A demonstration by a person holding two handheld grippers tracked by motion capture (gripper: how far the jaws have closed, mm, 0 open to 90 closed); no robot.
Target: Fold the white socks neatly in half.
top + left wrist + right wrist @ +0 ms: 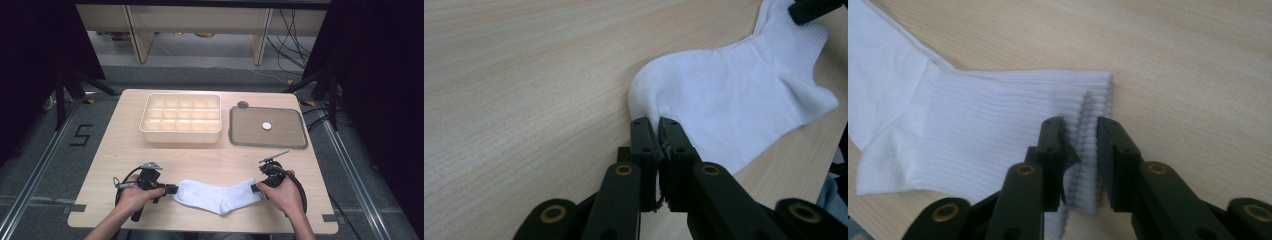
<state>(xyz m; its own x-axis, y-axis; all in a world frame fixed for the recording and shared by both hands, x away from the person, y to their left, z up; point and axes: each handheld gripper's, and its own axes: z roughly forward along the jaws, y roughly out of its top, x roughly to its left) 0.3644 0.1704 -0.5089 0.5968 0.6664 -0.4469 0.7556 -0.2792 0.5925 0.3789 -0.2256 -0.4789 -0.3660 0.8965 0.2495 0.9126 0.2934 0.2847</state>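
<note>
Your left hand-held gripper is pinching the toe of the white sock on the counter. Your right hand-held gripper sits around the cuff with a gap, not squeezing yet. Lifting comes next.

white ribbed cloth sock, matt pale wood-grain table

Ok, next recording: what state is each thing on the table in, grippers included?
Sock: white, lying flat on the table, held at both ends.
Left gripper: jaws shut on the sock's toe.
Right gripper: jaws around the ribbed cuff, a gap still showing.
Compartment box: upright, nothing in it.
Grey tray: flat, holding one small white disc.
</note>
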